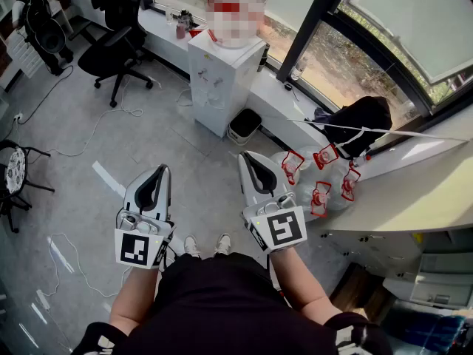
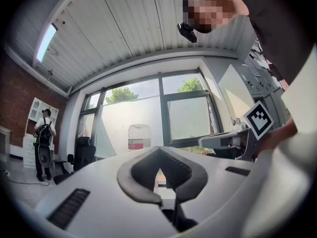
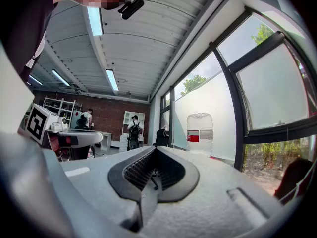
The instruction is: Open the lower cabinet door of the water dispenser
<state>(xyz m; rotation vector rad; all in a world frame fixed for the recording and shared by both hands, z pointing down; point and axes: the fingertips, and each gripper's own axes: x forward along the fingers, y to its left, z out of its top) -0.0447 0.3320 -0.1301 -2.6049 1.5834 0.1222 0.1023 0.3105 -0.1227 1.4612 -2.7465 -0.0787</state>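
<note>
The left gripper [image 1: 163, 170] and the right gripper [image 1: 244, 157] are pointing forward at waist height, side by side and apart. Both pairs of jaws are resting together with nothing between them, as each gripper view is showing. Judged from this, the closed, level hold is serving as a carrying posture only, with no approach begun.

The white box-shaped water dispenser [image 1: 219, 80] is standing against the window sill, well apart from both grippers across bare grey floor. Its lower cabinet door [image 1: 210, 111] is facing the room and appearing closed; any handle is too small to tell. The jaws are likely needing to open before taking the door's edge.

The head view alone is showing the dispenser's cabinet, the small white waste bin with a dark lining [image 1: 244, 125] just beside it, and the cluster of clear empty bottles with red handles [image 1: 318, 177] near the right gripper. The gripper views are showing only the clear water bottle with a red label [image 3: 199, 132] on top, each gripper's own body hiding the cabinet below.
</note>
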